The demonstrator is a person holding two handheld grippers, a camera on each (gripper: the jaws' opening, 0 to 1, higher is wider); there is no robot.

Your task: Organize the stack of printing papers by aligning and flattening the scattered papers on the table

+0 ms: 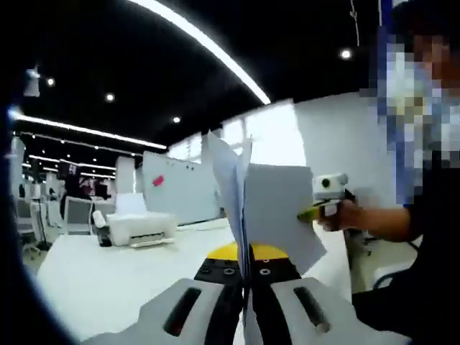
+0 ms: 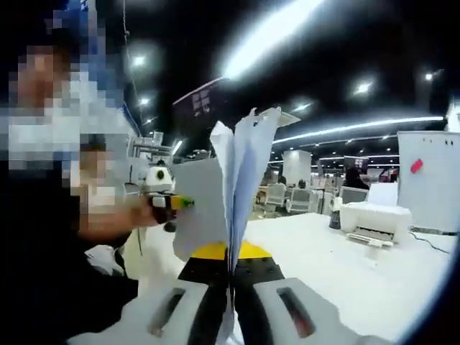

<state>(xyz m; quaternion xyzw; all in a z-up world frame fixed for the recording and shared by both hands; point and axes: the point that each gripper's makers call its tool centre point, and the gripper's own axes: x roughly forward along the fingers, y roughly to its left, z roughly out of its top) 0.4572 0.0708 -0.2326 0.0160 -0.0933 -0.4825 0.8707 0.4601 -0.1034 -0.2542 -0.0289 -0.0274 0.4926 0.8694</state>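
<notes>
Left tongs (image 1: 246, 287): I am seeing them pressing together on the lower edge of the stack of papers (image 1: 262, 215), with the sheets rising straight up from between the jaws in the left gripper view.
Right tongs (image 2: 230, 291): I am seeing them clamping the same stack of papers (image 2: 233, 190) from its other end, jaws drawn narrow around the sheets in the right gripper view.
Stack of papers: it is standing on edge, lifted off the tabletop (image 1: 108, 280), and its upper edges are fanning apart rather than lying flush.
Other gripper in each view: the right tongs are showing at the far edge of the sheets in the left gripper view, held by a hand (image 1: 352, 214); the left tongs are showing beside the sheets in the right gripper view.
Tabletop: I am looking across a white surface (image 2: 338, 266) running away behind the papers.
Printer (image 1: 140, 226): a white one is sitting on the tabletop well apart from the stack (image 2: 374, 219).
Whiteboard (image 1: 180, 188): it is standing behind the printer.
</notes>
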